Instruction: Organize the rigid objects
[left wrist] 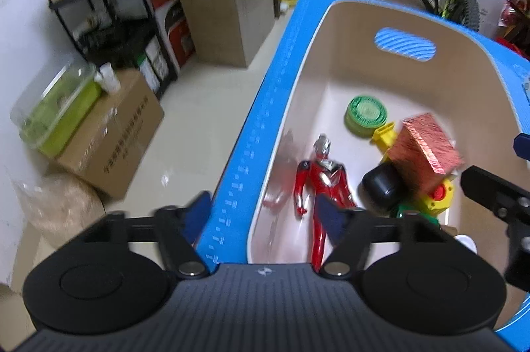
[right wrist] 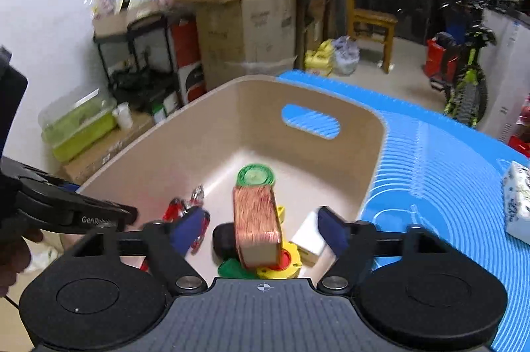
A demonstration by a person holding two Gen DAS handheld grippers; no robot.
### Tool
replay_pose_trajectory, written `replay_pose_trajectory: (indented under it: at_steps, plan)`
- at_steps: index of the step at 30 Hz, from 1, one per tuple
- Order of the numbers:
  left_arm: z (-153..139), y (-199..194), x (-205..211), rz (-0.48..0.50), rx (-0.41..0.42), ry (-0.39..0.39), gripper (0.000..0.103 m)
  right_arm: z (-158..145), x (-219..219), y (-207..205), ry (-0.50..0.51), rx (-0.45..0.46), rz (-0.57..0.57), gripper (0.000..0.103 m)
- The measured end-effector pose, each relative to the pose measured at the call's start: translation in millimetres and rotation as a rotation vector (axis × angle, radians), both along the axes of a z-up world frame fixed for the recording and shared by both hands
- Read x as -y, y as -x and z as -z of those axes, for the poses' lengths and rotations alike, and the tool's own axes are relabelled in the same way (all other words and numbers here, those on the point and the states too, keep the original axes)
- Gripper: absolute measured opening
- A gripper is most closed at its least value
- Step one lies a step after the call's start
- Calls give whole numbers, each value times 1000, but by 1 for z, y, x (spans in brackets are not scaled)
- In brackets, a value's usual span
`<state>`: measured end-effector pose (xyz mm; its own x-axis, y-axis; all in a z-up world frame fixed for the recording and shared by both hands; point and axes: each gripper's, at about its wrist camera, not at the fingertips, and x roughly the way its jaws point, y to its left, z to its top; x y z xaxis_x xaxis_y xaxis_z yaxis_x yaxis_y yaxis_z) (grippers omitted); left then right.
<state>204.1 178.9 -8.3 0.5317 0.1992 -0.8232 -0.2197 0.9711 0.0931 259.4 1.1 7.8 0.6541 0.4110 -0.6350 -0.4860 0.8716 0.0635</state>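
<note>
A: From the left wrist, what shows?

B: The left gripper (left wrist: 263, 212) hangs over the near left corner of the bin (left wrist: 298, 93), its fingers (left wrist: 198, 212) spread wide with nothing between them — one sits outside the rim over the blue mat (left wrist: 265, 106), the other inside. The bin stands on that mat, which covers the desk.

A: And in the bin?

B: A red figure (left wrist: 319, 183) lies on its back along the left wall. A green tin (left wrist: 366, 116) sits farther back. On the right, a copper block (left wrist: 425, 149) is tilted atop a pile: a black case (left wrist: 384, 184), a yellow toy (left wrist: 439, 198) with a red knob, a green piece low down. The block is blurred; I cannot tell if it rests or is in the air. The right gripper's (left wrist: 497, 196) black frame enters at the right edge.

A: Now the right wrist?

B: The right gripper (right wrist: 261, 227) points down into the bin (right wrist: 212, 133), fingers (right wrist: 331, 231) spread apart. The block (right wrist: 258, 227) stands between them, but neither pad touches it — there is a gap on each side. It leans on the yellow toy (right wrist: 285, 265) and the case (right wrist: 223, 241).

A: Anything else there?

B: A white box (right wrist: 309, 236) lies by the right finger, the tin (right wrist: 255, 176) behind the block, the figure (right wrist: 179, 209) at left. The left gripper (right wrist: 99, 216) reaches in from the left, held by a hand (right wrist: 13, 256). A patterned box (right wrist: 518, 203) lies on the mat (right wrist: 447, 173) at right, outside the bin.
</note>
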Motion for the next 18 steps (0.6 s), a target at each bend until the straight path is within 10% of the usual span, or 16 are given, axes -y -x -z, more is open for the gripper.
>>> replay_pose_trajectory:
  at_steps: [18]
  plan:
    - [-51, 36, 59, 95, 118, -30, 77, -58, 74, 42, -34, 97, 171, 97]
